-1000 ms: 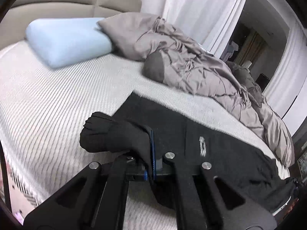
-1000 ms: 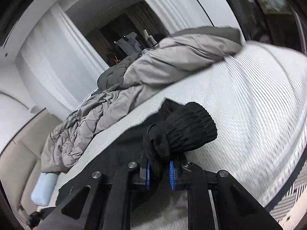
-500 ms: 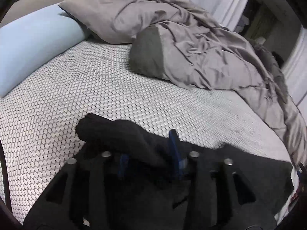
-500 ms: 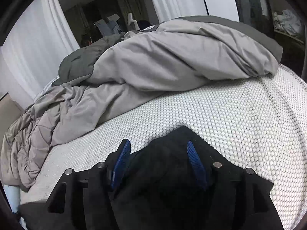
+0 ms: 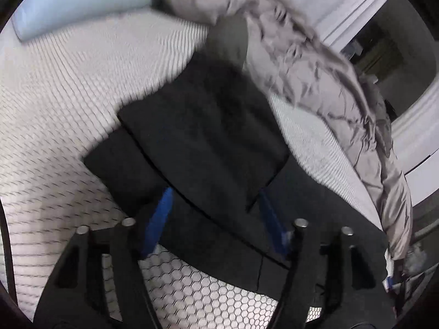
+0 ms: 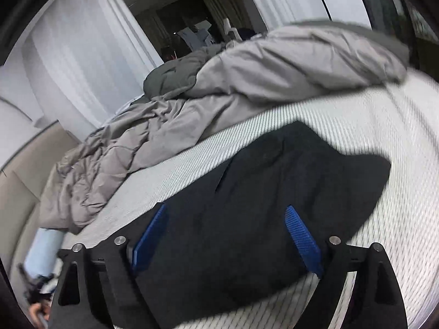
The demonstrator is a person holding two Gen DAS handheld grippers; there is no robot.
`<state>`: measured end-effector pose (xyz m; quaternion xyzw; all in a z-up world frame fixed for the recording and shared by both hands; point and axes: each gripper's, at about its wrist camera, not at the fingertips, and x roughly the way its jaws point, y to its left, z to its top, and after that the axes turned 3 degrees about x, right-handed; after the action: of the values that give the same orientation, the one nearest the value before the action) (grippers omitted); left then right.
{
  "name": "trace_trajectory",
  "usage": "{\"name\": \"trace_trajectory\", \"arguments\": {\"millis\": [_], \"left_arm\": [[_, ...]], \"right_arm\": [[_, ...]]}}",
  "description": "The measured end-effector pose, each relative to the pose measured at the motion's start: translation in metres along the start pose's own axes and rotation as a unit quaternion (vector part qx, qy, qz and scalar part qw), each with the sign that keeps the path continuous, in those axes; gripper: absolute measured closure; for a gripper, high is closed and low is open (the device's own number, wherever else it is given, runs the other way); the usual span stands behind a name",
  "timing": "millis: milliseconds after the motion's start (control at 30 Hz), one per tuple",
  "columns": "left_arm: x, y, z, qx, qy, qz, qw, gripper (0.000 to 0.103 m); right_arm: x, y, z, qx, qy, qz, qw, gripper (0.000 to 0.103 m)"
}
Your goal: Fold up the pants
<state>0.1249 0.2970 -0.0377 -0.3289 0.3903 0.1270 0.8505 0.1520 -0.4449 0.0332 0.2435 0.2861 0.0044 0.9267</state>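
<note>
White honeycomb-textured mattress [image 5: 63, 87] fills both views; grey duvet [image 6: 192, 109] bunched along far side; black pants [image 5: 203, 131] lie folded flat on mattress, upper layer over lower, one corner touching duvet; pale blue pillow [image 5: 79, 2] at head end, well apart from pants; left gripper [image 5: 216, 219] open, blue pads spread over near pants edge, holding nothing; right gripper [image 6: 227, 235] likewise spread wide above pants [image 6: 288, 192], empty
</note>
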Motion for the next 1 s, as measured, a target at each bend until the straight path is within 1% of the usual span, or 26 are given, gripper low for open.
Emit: {"name": "trace_trajectory", "arguments": {"millis": [33,67,100,133,167,200,267,300,333,367,433,467,533,567,600,633,667,700,733,767,800,833,900,933,967,1000], "left_arm": [[0.011,0.001,0.001,-0.002,0.005,0.01,0.9999,0.058],[0.017,0.003,0.001,-0.008,0.003,0.016,0.9998,0.068],[0.021,0.005,0.003,-0.017,-0.004,0.019,0.9997,0.085],[0.023,0.006,0.004,-0.021,-0.01,0.019,0.9995,0.096],[0.021,0.007,0.004,-0.022,-0.012,0.015,0.9996,0.103],[0.013,0.008,0.002,-0.022,-0.024,0.01,0.9994,0.103],[-0.008,0.009,-0.003,-0.008,-0.051,0.018,0.9985,0.103],[-0.021,0.008,-0.007,0.008,-0.064,0.025,0.9976,0.103],[-0.026,0.007,-0.01,0.02,-0.073,0.041,0.9963,0.103],[-0.026,0.009,-0.009,0.026,-0.072,0.054,0.9956,0.102],[-0.01,0.012,-0.009,0.034,-0.038,0.091,0.9946,0.1],[-0.011,0.02,-0.011,0.029,-0.028,0.086,0.9955,0.1],[-0.015,0.023,-0.012,0.024,-0.03,0.074,0.9965,0.1],[-0.024,0.026,-0.014,0.02,-0.038,0.069,0.9967,0.096],[-0.03,0.03,-0.016,0.012,-0.043,0.064,0.997,0.086],[-0.036,0.035,-0.021,0.001,-0.046,0.054,0.9975,0.081],[-0.041,0.041,-0.025,-0.012,-0.045,0.038,0.9982,0.063],[-0.042,0.046,-0.031,-0.027,-0.037,0.019,0.9988,0.043],[-0.042,0.052,-0.035,-0.041,-0.03,0.003,0.9987,0.038],[-0.041,0.055,-0.041,-0.053,-0.021,-0.018,0.9982,0.037],[-0.037,0.056,-0.043,-0.052,-0.015,-0.021,0.9983,0.035],[-0.032,0.053,-0.042,-0.05,-0.013,-0.017,0.9985,0.034],[-0.021,0.048,-0.035,-0.051,-0.012,-0.022,0.9984,0.034],[-0.016,0.048,-0.031,-0.064,-0.011,-0.026,0.9976,0.034],[-0.011,0.049,-0.03,-0.076,-0.015,-0.031,0.9965,0.035],[-0.008,0.048,-0.025,-0.084,-0.019,-0.028,0.9959,0.047]], "right_arm": [[-0.002,-0.001,-0.007,0.002,0.005,0.004,1.0,0.014],[-0.002,-0.002,-0.014,0.002,0.009,0.004,1.0,0.014],[-0.001,-0.002,-0.019,-0.004,0.012,0.001,1.0,0.014],[0.001,-0.001,-0.022,-0.011,0.015,-0.004,1.0,0.014],[0.002,-0.002,-0.023,-0.016,0.018,-0.009,1.0,0.014],[0.001,-0.004,-0.025,-0.016,0.019,-0.012,1.0,0.014],[-0.002,-0.008,-0.025,-0.014,0.013,-0.012,1.0,0.014],[-0.005,-0.01,-0.024,-0.015,0.007,-0.016,1.0,0.014],[-0.009,-0.012,-0.023,-0.019,-0.001,-0.022,1.0,0.014],[-0.012,-0.014,-0.021,-0.021,-0.005,-0.026,0.999,0.014],[-0.014,-0.02,-0.02,-0.022,-0.006,-0.034,0.999,0.014],[-0.013,-0.023,-0.02,-0.021,-0.004,-0.039,0.999,0.014],[-0.01,-0.029,-0.02,-0.019,0.006,-0.046,0.999,0.014],[-0.01,-0.031,-0.019,-0.017,0.008,-0.047,0.999,0.014],[-0.011,-0.034,-0.02,-0.015,0.008,-0.049,0.999,0.014],[-0.013,-0.036,-0.019,-0.015,0.008,-0.05,0.999,0.014],[-0.016,-0.039,-0.019,-0.016,0.005,-0.052,0.999,0.014],[-0.019,-0.041,-0.018,-0.015,0.002,-0.052,0.999,0.014],[-0.024,-0.046,-0.017,-0.009,0.0,-0.053,0.999,0.014],[-0.026,-0.051,-0.015,-0.001,-0.001,-0.05,0.999,0.014],[-0.03,-0.057,-0.012,0.011,-0.002,-0.046,0.999,0.014],[-0.033,-0.064,-0.009,0.024,-0.005,-0.047,0.999,0.014],[-0.039,-0.08,-0.004,0.057,-0.007,-0.051,0.997,0.014],[-0.04,-0.087,-0.002,0.073,-0.003,-0.051,0.996,0.014],[-0.039,-0.096,0.0,0.092,0.004,-0.041,0.995,0.014],[-0.036,-0.104,0.0,0.113,0.013,-0.028,0.993,0.014]]}}
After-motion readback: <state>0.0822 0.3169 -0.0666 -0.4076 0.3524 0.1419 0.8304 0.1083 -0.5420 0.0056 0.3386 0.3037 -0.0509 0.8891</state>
